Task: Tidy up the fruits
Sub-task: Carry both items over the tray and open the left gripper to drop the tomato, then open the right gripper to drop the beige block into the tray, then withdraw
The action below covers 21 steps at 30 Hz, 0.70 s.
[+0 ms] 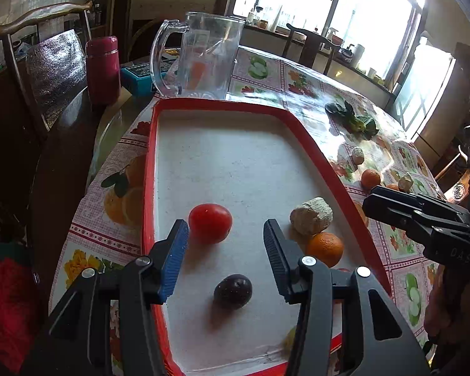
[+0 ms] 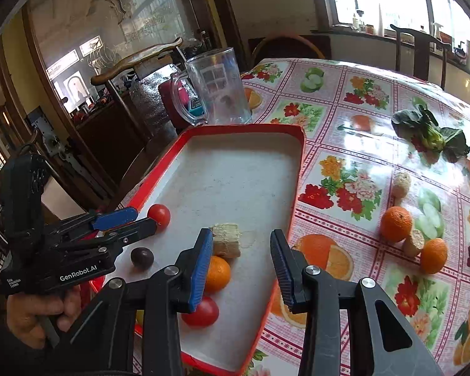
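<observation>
A red-rimmed tray (image 1: 316, 156) with a white floor is seen on the table (image 2: 344, 163), its far half bare and its left rim close to the table's edge. Beyond it a clear jug (image 1: 203, 56) is stood, with a maroon flask (image 1: 102, 69) to its left.

In the left wrist view the left gripper (image 1: 225, 244) is held over the near part of the tray, jaws apart and nothing between the pads. A red tomato (image 1: 210, 223) lies just ahead of its blue finger, a dark plum (image 1: 232, 291) below the gap, and a pale chunk (image 1: 311, 215) touching an orange (image 1: 325, 248) to the right.

The right gripper (image 2: 241, 250) is likewise seen open and empty above the tray's right rim, the orange just left of its blue finger.

Only the right wrist view shows a second tomato (image 2: 203, 313), two loose oranges (image 2: 395, 223) on the cloth, and the hand (image 2: 37, 310) around the left gripper's handle. Leafy greens (image 2: 432, 138) lie far right.
</observation>
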Each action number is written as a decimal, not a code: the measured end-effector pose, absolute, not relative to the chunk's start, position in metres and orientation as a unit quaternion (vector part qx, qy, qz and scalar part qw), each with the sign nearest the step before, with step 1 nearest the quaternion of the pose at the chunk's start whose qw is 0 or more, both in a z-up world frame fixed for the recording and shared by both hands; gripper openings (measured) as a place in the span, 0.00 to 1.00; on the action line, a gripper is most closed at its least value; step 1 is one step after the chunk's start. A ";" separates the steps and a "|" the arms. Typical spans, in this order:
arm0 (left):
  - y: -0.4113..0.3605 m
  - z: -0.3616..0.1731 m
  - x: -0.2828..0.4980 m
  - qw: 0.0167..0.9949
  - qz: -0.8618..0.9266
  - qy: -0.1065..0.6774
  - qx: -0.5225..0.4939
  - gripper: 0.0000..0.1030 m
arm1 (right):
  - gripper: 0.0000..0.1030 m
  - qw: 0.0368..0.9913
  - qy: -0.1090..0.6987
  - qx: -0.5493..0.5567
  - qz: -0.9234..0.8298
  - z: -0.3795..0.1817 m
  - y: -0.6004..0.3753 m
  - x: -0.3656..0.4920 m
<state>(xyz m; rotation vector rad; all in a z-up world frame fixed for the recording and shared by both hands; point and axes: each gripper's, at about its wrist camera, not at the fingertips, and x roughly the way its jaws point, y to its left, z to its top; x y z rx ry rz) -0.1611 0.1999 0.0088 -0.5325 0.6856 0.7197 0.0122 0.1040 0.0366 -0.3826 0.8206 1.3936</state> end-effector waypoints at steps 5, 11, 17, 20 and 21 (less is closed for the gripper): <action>0.187 0.018 -0.151 0.856 0.325 0.316 -0.249 0.51 | 0.39 0.696 0.369 -0.155 0.596 0.039 0.073 0.033; 0.168 0.028 -0.124 0.870 0.294 0.317 -0.236 0.51 | 0.41 0.722 0.383 -0.137 0.560 0.033 0.034 0.067; 0.147 0.029 -0.094 0.879 0.263 0.325 -0.229 0.53 | 0.41 0.741 0.396 -0.116 0.530 0.026 0.002 0.099; 0.133 0.028 -0.077 0.884 0.246 0.334 -0.217 0.55 | 0.41 0.748 0.400 -0.106 0.518 0.024 -0.011 0.112; 0.129 0.028 -0.071 0.885 0.240 0.338 -0.213 0.55 | 0.41 0.751 0.401 -0.104 0.515 0.024 -0.014 0.116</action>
